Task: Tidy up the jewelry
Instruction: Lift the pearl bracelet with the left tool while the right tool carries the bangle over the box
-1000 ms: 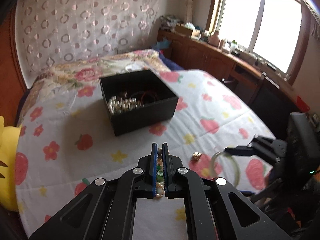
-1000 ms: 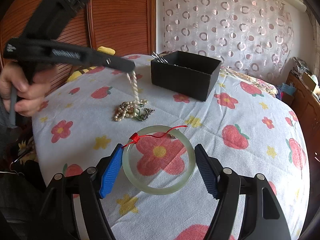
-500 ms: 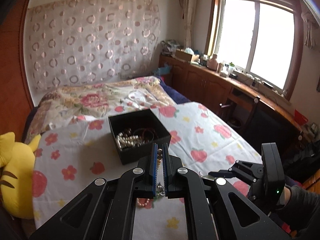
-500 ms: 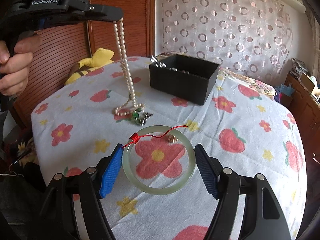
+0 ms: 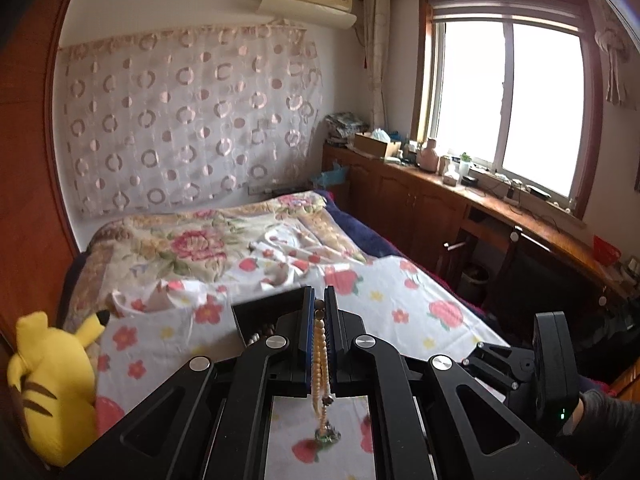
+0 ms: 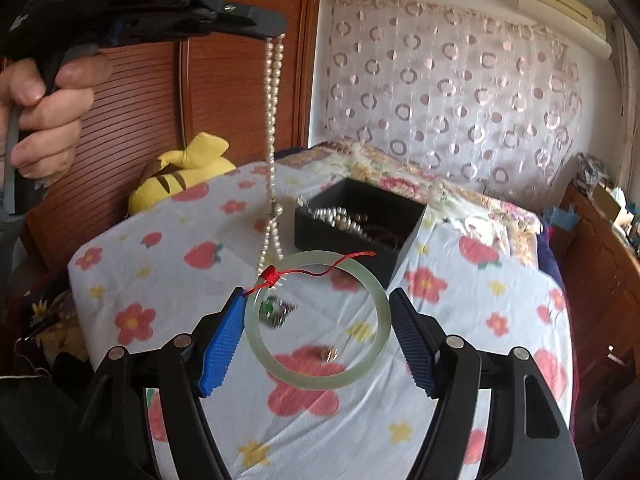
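Left wrist: left gripper (image 5: pixel 319 322) clamped on necklace (image 5: pixel 320 356), strand hanging down between fingers, pendant clear of sheet. Box (image 5: pixel 256 320) just ahead, mostly hidden. Judgement: carry over box, lower till pendant pools, then release.

Right wrist: right gripper (image 6: pixel 316 336) jaws apart, bangle (image 6: pixel 318 320) between pads; whether lifted, cannot tell. Box (image 6: pixel 360 224) beyond. Count: one necklace, one bangle, one box, one small bead (image 6: pixel 329 354) on sheet.

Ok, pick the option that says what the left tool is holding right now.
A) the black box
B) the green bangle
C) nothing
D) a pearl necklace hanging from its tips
D: the left tool is shut on the pearl necklace, which hangs down from its tips above the bedspread, beside the black box.
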Tool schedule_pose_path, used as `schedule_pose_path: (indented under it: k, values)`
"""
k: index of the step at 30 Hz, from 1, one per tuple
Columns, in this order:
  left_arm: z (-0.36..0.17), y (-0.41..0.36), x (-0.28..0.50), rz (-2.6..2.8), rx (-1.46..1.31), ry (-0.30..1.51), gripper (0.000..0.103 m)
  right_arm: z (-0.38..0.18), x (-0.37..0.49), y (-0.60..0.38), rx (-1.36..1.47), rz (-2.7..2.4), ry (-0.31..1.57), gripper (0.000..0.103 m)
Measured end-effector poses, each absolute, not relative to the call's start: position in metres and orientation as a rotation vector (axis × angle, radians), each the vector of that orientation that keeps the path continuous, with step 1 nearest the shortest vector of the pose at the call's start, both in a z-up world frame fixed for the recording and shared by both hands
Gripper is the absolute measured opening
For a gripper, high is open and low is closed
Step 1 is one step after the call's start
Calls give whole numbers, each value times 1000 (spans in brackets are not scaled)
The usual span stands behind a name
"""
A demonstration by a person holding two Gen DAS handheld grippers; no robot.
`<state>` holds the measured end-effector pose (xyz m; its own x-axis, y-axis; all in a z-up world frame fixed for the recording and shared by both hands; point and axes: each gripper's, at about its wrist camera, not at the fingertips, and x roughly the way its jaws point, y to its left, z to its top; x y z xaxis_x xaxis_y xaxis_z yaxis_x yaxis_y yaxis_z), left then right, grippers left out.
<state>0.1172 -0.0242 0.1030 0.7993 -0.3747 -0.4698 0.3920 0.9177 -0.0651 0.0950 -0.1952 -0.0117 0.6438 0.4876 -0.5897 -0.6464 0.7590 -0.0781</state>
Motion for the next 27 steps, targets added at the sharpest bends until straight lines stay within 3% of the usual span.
schedule_pose_path:
  k: [17, 27]
  values:
    - [156, -34, 169, -349, 65, 431, 4, 6, 157, -166, -338, 614, 572, 74]
    - [122, -39, 223, -302, 61, 514, 4, -12, 202, -163, -301, 577, 599, 74]
